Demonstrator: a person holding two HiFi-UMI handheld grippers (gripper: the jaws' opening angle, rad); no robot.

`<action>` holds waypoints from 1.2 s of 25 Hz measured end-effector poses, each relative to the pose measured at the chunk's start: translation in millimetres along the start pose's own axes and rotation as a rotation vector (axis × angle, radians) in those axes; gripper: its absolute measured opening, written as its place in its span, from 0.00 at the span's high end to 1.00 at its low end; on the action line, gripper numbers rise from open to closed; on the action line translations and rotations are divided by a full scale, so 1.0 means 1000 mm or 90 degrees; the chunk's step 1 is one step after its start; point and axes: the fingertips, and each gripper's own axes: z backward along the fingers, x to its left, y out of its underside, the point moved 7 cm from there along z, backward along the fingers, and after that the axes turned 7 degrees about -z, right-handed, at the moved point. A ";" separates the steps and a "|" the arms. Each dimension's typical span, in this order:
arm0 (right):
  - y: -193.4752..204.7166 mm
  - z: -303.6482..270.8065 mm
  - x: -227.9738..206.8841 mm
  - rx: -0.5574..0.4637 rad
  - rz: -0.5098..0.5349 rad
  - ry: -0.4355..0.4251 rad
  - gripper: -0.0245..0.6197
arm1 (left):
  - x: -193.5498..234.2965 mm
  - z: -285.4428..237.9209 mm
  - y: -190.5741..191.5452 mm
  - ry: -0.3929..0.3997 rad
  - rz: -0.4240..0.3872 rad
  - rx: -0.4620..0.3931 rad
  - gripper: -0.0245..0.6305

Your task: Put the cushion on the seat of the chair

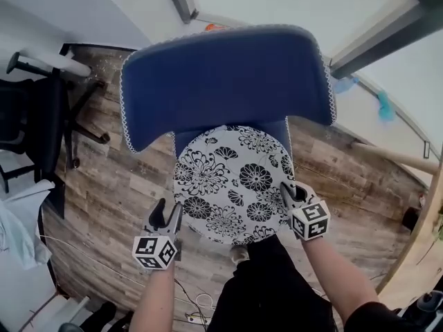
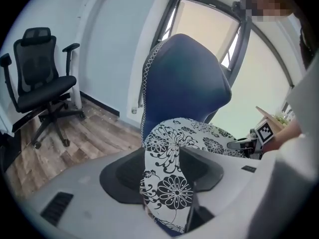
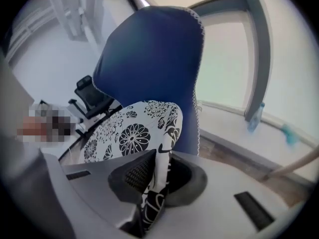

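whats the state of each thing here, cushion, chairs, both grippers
cushion: held by two edges above the seat, contact unclear
blue chair: upright, seat mostly covered by cushion
left gripper: shut on cushion
right gripper: shut on cushion
black office chair: upright, unoccupied

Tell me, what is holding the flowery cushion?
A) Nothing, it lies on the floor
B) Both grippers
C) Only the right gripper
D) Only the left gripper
B: the left gripper and the right gripper are each shut on an edge of the cushion, one on each side.
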 end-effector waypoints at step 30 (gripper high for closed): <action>-0.134 0.234 0.119 -0.300 0.070 0.035 0.78 | -0.091 0.159 -0.144 0.049 -0.075 -0.160 0.64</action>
